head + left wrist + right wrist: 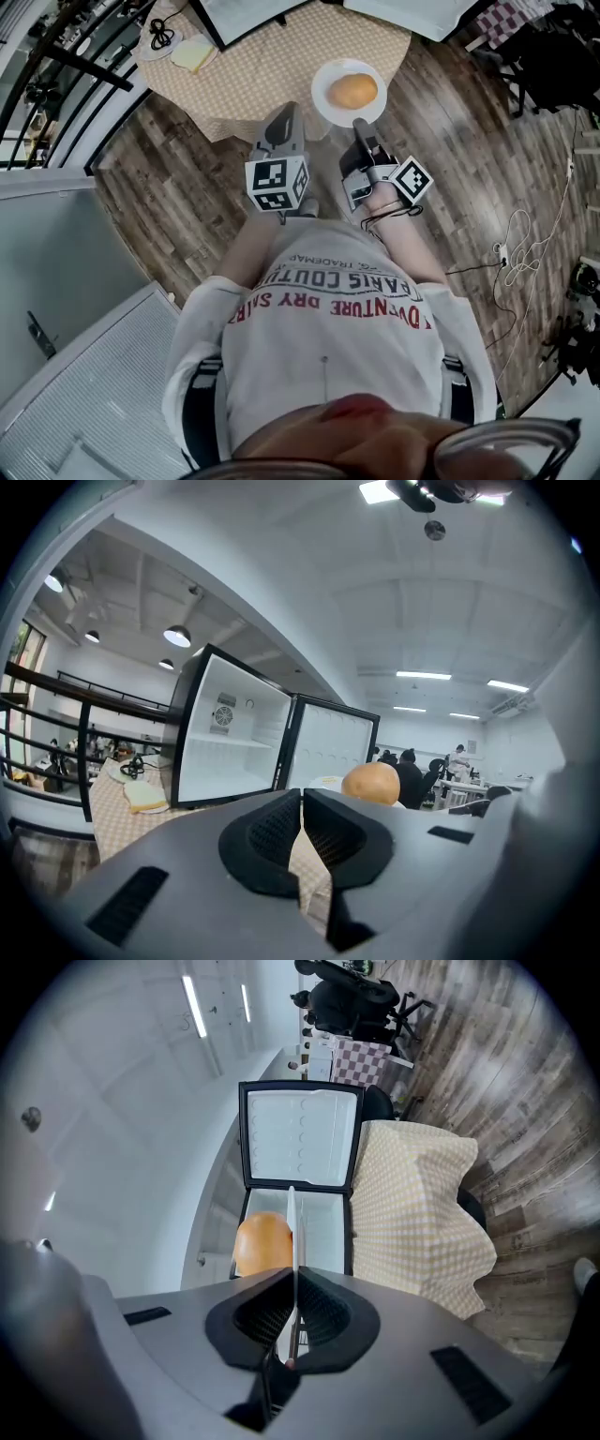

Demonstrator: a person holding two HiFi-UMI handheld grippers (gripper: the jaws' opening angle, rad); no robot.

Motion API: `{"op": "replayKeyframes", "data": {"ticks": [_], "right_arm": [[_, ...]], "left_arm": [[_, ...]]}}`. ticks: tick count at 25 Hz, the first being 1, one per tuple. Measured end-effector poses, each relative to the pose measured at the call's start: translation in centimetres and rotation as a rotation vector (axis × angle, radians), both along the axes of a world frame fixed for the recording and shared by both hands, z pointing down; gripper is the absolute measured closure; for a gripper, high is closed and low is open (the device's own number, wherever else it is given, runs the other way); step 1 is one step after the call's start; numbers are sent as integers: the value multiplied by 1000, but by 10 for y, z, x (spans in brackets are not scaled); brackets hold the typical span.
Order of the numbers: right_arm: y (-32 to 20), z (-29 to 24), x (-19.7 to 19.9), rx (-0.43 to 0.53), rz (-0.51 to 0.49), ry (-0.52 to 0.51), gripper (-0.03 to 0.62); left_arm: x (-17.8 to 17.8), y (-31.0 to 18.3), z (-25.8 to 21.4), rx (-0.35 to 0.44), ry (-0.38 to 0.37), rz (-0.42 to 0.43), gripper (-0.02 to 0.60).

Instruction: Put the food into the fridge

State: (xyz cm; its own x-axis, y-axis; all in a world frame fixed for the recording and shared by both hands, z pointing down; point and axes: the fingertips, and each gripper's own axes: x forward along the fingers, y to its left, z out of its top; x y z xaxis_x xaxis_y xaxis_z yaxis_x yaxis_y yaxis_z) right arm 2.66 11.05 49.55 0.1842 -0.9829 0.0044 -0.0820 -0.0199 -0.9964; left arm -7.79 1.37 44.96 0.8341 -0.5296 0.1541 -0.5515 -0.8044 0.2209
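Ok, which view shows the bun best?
Head view: the whole bun sits on the plate, seen from above. Left gripper view shows just its top; right gripper view, one side beside the plate's edge.

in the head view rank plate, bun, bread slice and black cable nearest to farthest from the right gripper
1. plate: rim clamped in the right gripper
2. bun: on the plate
3. bread slice: table's left side
4. black cable: upper left, beyond the slice

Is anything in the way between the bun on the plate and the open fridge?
Nothing I can see. The fridge stands open ahead, and the bun sits on the plate the right gripper holds.
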Motion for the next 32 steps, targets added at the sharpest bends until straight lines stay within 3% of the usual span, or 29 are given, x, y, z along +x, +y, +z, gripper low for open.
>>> {"op": "replayKeyframes", "data": {"ticks": [7, 15, 24, 32], "right_arm": [[-55, 11, 16, -18, -6, -34, 562], [-109, 24, 48, -20, -71, -52, 562], [-191, 23, 104, -21, -233, -90, 562], [-268, 11, 151, -31, -441, -67, 562]], "left_arm": [[11, -52, 11, -34, 1, -20, 554], [28, -94, 24, -39, -15, -107, 554], [76, -156, 17, -33, -42, -266, 554], [120, -217, 4, -44, -27, -460, 554]]}}
